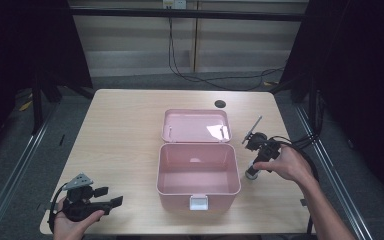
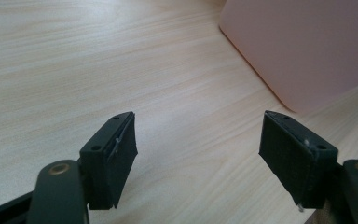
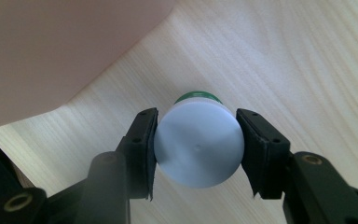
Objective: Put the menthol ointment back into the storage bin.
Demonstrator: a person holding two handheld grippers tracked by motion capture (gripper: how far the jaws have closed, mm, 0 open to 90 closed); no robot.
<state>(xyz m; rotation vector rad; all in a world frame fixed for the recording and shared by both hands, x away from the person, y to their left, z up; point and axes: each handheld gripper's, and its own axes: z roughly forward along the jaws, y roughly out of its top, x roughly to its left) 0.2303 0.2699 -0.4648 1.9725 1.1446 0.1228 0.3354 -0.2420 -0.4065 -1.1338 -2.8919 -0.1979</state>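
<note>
Since the right tongs [image 3: 196, 144] already sit on either side of the white cap of a small bottle [image 3: 198, 142], that bottle is the thing in hand, and it looks easy to carry: small, likely light, prob. rigid plastic. It stands upright on the tabletop [image 1: 125, 125], just beside the right wall of the pink box [image 1: 198, 175], near its front corner. In the right gripper view the cap is round, smooth and matte w/ a tiny moulding dot near the centre; a green band peeks out below it. Both pads touch the cap edge, so the tongs are closed on it at medium width.

Judgement: smooth round plastic can twist or slip btwn flat pads, so grip should stay square across the widest part of the cap, not on its rim. If the cap is only loosely screwed on, lifting by it could be risky; can't tell from here.

Box is hard glossy pink plastic w/ rounded corners, lid [image 1: 195, 125] hinged back flat, white latch [image 1: 198, 202] at front, inside empty. Tabletop is pale wood-grain laminate, smooth.

Left tongs [image 2: 198, 156] spread wide, holding nothing, low over the tabletop at front left w/ the box corner ahead. Pads look like black foam-faced blocks.
</note>
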